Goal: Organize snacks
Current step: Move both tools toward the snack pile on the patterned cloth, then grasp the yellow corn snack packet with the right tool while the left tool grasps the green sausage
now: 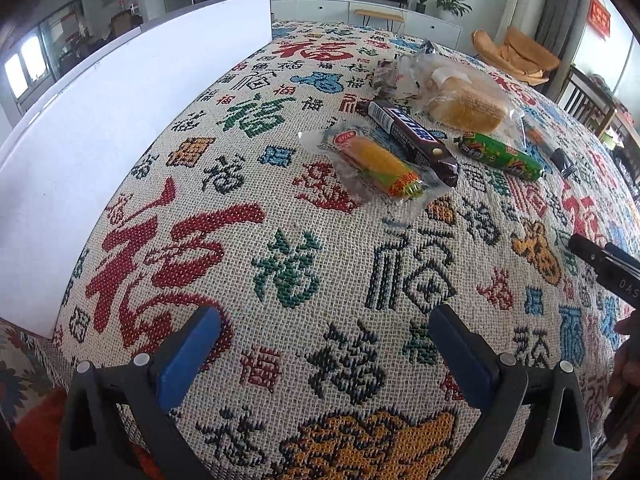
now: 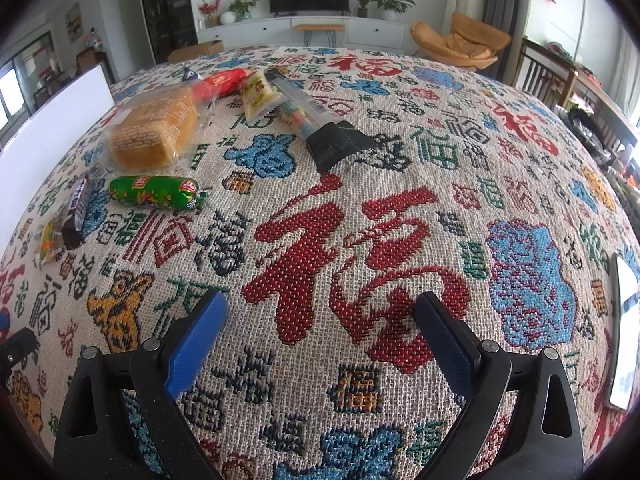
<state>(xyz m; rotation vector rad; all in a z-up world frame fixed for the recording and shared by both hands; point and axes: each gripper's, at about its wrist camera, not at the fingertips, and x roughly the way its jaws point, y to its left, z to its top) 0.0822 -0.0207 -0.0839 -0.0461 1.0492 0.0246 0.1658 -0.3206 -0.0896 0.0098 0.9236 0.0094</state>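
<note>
Snacks lie on a patterned tablecloth (image 1: pixel 280 320). In the left wrist view: a clear-wrapped yellow snack (image 1: pixel 380 166), a dark chocolate bar (image 1: pixel 412 136), a green sausage (image 1: pixel 500 155) and bagged bread (image 1: pixel 464 106). My left gripper (image 1: pixel 326 330) is open and empty, near the table's front, apart from them. In the right wrist view: the bread (image 2: pixel 154 132), green sausage (image 2: pixel 158 193), chocolate bar (image 2: pixel 78 210), a red packet (image 2: pixel 224 80), a yellow packet (image 2: pixel 258 94) and a clear tube with a black cap (image 2: pixel 316 120). My right gripper (image 2: pixel 320 314) is open and empty.
A white box (image 1: pixel 120 120) stands along the table's left side, also in the right wrist view (image 2: pixel 52 120). A phone (image 2: pixel 624 332) lies at the right edge. The right gripper's body (image 1: pixel 600 264) shows at the left view's right edge. Chairs stand beyond the table.
</note>
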